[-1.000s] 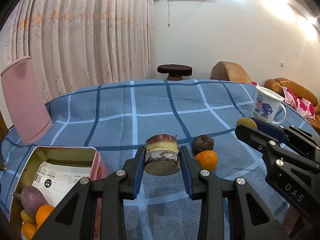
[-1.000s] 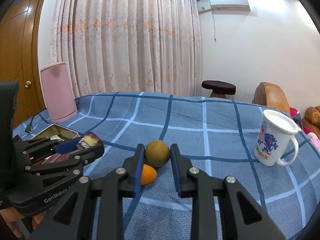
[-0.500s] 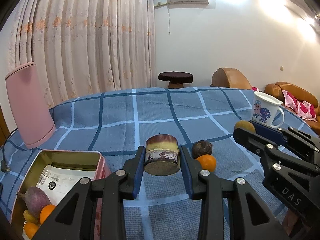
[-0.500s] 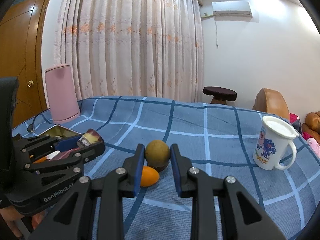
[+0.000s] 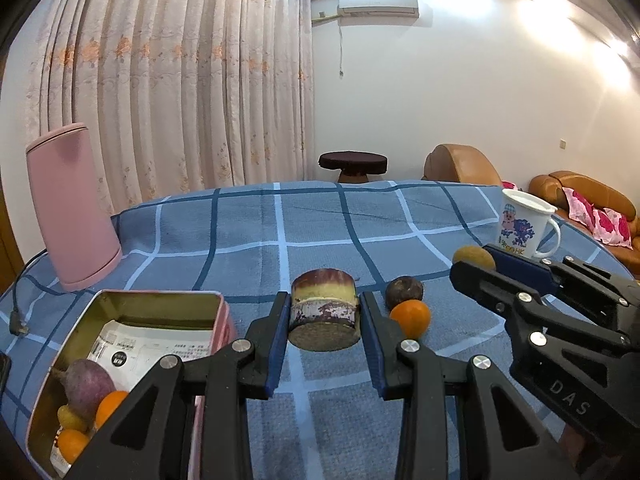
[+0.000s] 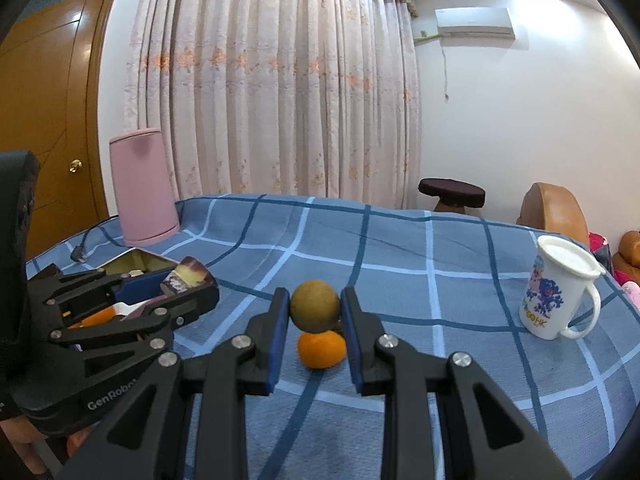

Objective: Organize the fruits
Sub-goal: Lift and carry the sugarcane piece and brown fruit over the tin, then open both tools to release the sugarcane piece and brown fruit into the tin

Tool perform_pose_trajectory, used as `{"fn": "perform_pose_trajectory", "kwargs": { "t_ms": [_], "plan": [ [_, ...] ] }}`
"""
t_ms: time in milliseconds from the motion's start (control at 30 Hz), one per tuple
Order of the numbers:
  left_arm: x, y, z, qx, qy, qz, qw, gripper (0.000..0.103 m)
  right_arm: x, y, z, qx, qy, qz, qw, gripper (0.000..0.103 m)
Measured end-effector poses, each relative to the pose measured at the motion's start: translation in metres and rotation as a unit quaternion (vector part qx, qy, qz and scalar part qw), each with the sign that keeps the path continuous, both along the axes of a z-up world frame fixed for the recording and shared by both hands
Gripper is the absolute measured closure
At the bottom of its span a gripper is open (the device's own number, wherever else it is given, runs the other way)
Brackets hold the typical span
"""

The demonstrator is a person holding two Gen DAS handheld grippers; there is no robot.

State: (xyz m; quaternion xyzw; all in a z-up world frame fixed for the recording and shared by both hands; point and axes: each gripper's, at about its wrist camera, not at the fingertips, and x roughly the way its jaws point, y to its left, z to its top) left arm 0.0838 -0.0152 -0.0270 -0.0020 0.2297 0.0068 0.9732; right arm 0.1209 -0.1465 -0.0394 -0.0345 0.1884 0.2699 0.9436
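Gripping a cut purple-skinned chunk with yellow flesh (image 5: 324, 312), left gripper (image 5: 323, 322) clamped on its two sides, pads pressed flat, chunk lifted clear of the blue checked cloth (image 5: 248, 232). Just left of and below those jaws, an open pink tin (image 5: 160, 300) with a purple root (image 5: 86, 384), small oranges and a paper label inside. Just right of the jaws, a loose orange (image 5: 410, 318) on the cloth, touching a dark purple round fruit (image 5: 404, 290) behind it. Further right, right gripper (image 6: 315, 312) closed tight on a brownish-green round fruit (image 6: 315, 306), held above that same orange. Shown only from the left wrist: the tin's contents and the dark fruit in full. Shown only from the right wrist: a wooden door (image 6: 52, 112) at far left, and the orange sitting directly under the held fruit. Beyond both grippers, a white printed mug (image 6: 560, 292) to the right, a pink container (image 5: 72, 208) to the left, then curtains (image 5: 180, 80) and a wall air conditioner (image 5: 378, 2).
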Motion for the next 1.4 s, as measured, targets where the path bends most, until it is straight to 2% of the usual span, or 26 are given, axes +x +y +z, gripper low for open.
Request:
{"fn": "perform_pose_trajectory", "kwargs": {
  "t_ms": [167,300,400,600,1067,1400],
  "plan": [
    [-0.007,0.009,0.001,-0.007,0.003,0.004,1.0000,0.067,-0.004,0.009,0.003,0.004,0.010,0.013,1.000,0.074],
    [-0.018,0.022,0.006,-0.004,0.006,0.019,0.9998,0.067,-0.009,0.021,0.016,0.016,0.015,0.035,0.999,0.074],
    [-0.028,0.037,0.009,-0.004,0.005,0.035,0.9994,0.067,-0.016,0.039,0.029,0.016,0.007,0.058,0.998,0.074],
    [-0.044,0.073,0.014,-0.007,0.004,0.069,0.9976,0.067,-0.026,0.079,0.036,0.004,0.004,0.098,0.995,0.074],
    [-0.062,0.138,0.004,-0.014,0.023,0.136,0.9903,0.067,-0.040,0.142,0.025,-0.024,0.021,0.158,0.987,0.074],
    [-0.061,0.151,-0.006,-0.012,0.043,0.138,0.9894,0.067,-0.039,0.167,-0.001,-0.058,0.054,0.179,0.981,0.074]
  ]
}}
